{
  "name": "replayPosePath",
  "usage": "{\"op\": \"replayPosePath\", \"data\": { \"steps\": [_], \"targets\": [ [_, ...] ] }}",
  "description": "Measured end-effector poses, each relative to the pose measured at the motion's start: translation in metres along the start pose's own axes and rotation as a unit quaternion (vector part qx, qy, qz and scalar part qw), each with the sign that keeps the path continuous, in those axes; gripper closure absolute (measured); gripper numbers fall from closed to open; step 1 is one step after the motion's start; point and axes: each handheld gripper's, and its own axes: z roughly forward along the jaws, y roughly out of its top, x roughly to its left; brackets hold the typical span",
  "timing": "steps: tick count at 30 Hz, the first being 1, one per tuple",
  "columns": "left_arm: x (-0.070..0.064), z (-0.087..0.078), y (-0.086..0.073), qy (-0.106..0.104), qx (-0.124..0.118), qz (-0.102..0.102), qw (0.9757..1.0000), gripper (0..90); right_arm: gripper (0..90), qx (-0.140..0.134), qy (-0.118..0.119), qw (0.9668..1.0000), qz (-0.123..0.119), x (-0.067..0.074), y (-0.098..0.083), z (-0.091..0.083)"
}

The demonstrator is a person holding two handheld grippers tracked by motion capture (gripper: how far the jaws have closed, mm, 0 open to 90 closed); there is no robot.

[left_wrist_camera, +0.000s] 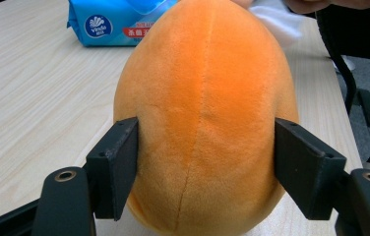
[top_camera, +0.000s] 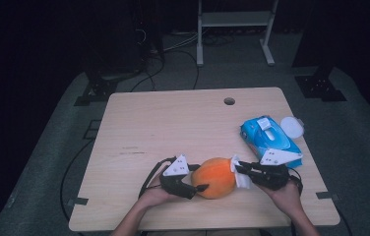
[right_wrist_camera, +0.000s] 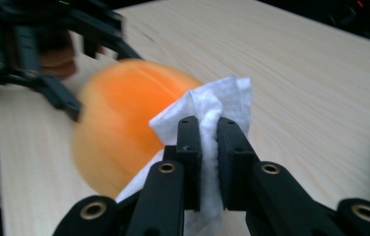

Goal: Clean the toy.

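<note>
An orange plush fruit (top_camera: 215, 177) lies near the front edge of the wooden table (top_camera: 173, 123). My left gripper (top_camera: 201, 178) comes at it from the left. In the left gripper view its two black pads press on the sides of the plush fruit (left_wrist_camera: 202, 98), so my left gripper (left_wrist_camera: 205, 162) is shut on it. From the right, my right gripper (top_camera: 235, 167) is shut on a white wipe (top_camera: 242, 179). The wipe (right_wrist_camera: 212, 98) stands pinched between the jaws of my right gripper (right_wrist_camera: 208, 125) and rests against the right end of the plush fruit (right_wrist_camera: 119, 123).
A blue pack of wet wipes (top_camera: 269, 137) lies at the right side of the table, with a round white lid (top_camera: 292, 127) beside it. A cable hole (top_camera: 229, 101) sits near the far edge. Dark stands and cables surround the table.
</note>
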Motion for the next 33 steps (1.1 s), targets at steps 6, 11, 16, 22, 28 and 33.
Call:
{"op": "replayPosePath", "data": {
  "steps": [6, 11, 16, 22, 28, 33],
  "targets": [
    [0.0, 0.001, -0.001, 0.002, -0.004, -0.005, 1.0, 28.9, 80.2, -0.025, 0.026, 0.9991, -0.02, 0.018, 0.008, 0.003],
    [-0.003, 0.001, 0.0, 0.006, -0.003, -0.001, 1.0, 29.3, 80.2, -0.018, 0.028, 0.9983, -0.047, 0.028, 0.015, 0.007],
    [-0.011, 0.005, 0.005, 0.012, -0.001, 0.016, 0.9998, 29.4, 80.3, -0.012, -0.01, 0.9998, -0.011, 0.005, 0.007, 0.001],
    [-0.019, 0.008, 0.011, 0.02, 0.008, 0.042, 0.9989, 28.4, 80.2, -0.025, -0.001, 0.9996, -0.01, 0.01, 0.009, 0.001],
    [-0.022, 0.008, 0.01, 0.022, 0.0, 0.043, 0.9988, 28.1, 80.0, -0.02, -0.005, 0.9992, -0.036, 0.017, 0.015, 0.003],
    [-0.027, 0.012, 0.013, 0.022, 0.003, 0.052, 0.9984, 28.1, 80.1, -0.013, -0.027, 0.9995, -0.01, 0.004, 0.008, -0.002]
  ]
}}
